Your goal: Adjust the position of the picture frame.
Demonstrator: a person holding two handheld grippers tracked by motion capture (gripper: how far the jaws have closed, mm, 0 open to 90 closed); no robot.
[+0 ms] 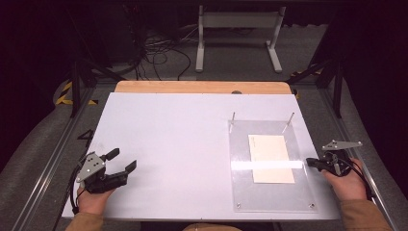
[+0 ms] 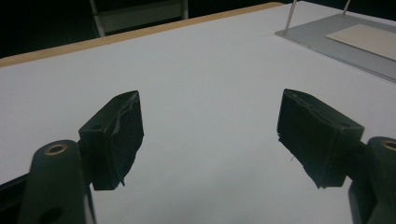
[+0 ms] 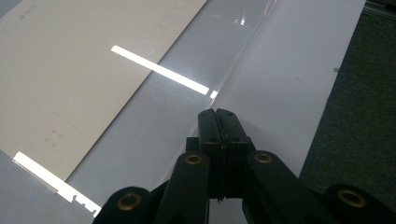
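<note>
A clear acrylic plate [image 1: 240,185] lies flat on the right half of the white table [image 1: 163,139]. A cream sheet [image 1: 272,159] lies at its middle and two thin metal posts [image 1: 233,118] stand at its far corners. My right gripper [image 1: 310,162] is shut, its tips resting at the plate's right edge. In the right gripper view the closed jaws [image 3: 217,113] point at that edge, with the cream sheet [image 3: 70,70] beyond and nothing visible between them. My left gripper [image 1: 122,160] hovers open over bare table at the front left, its jaws [image 2: 210,107] wide apart and empty.
A wooden strip [image 1: 202,87] runs along the table's far edge. Beyond it, a white metal stand [image 1: 238,29] and loose cables [image 1: 159,53] sit on the floor. Metal rails [image 1: 53,159] flank the table. In the left gripper view the plate [image 2: 322,42] lies far right.
</note>
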